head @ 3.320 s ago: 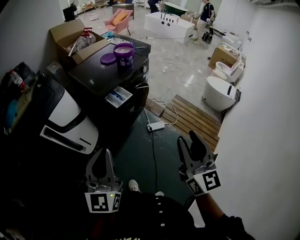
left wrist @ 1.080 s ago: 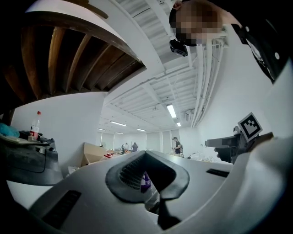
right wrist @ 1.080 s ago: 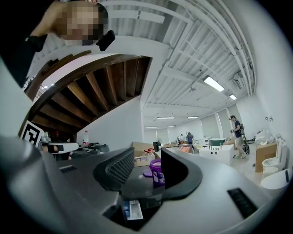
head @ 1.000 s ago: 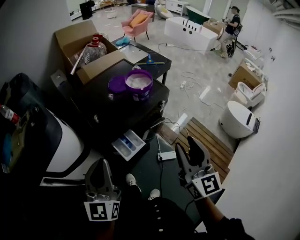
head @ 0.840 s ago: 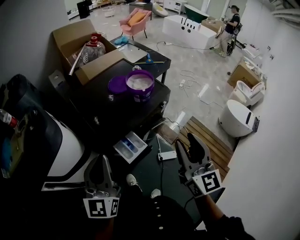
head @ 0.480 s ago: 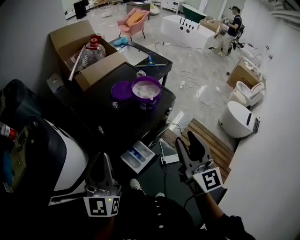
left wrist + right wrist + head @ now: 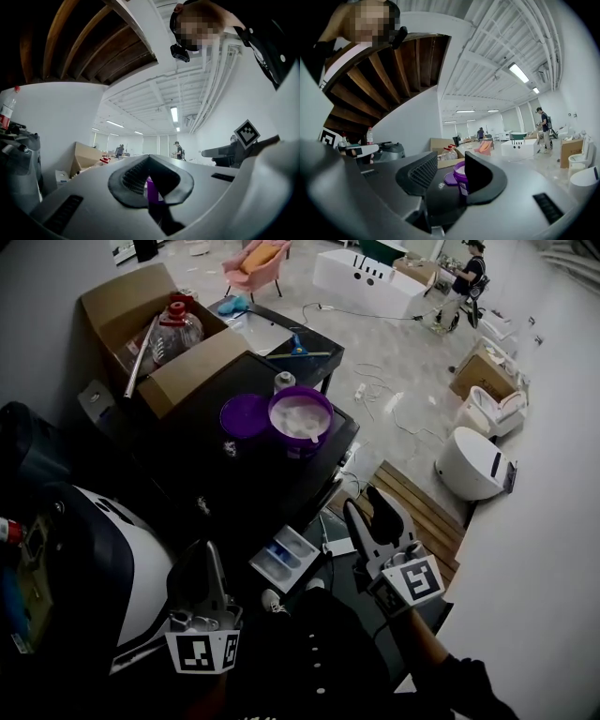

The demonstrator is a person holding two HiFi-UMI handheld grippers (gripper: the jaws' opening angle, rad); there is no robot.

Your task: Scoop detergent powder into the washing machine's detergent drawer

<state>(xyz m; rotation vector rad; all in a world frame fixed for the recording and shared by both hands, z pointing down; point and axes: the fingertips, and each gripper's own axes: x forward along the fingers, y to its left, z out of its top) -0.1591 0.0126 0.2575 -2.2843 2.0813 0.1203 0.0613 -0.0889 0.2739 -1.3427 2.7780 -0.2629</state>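
Note:
A purple tub (image 7: 300,418) of white powder stands open on the black washing machine's top (image 7: 234,474), with its purple lid (image 7: 245,415) lying just to its left. Below the front edge, the detergent drawer (image 7: 291,557) is pulled out and shows white and blue compartments. My left gripper (image 7: 202,559) is low in the head view, short of the machine, with its jaws together and nothing in them. To the right of the drawer my right gripper (image 7: 373,512) is open and empty. The tub (image 7: 459,173) shows between the right gripper's (image 7: 451,168) jaws, and a purple sliver of the tub (image 7: 152,192) shows under the left gripper's (image 7: 149,161) touching tips.
A cardboard box (image 7: 131,315) with a water jug sits behind the machine. A white and black appliance (image 7: 112,559) stands to the left. A power strip with its cable (image 7: 339,545) and a wooden slat mat (image 7: 422,507) lie on the floor. At the right are white toilets (image 7: 469,465), and a person (image 7: 464,268) stands far off.
The view has come closer to the washing machine, so the tub and drawer look larger and nearer. Both grippers keep their places low in the frame, and their jaws are unchanged.

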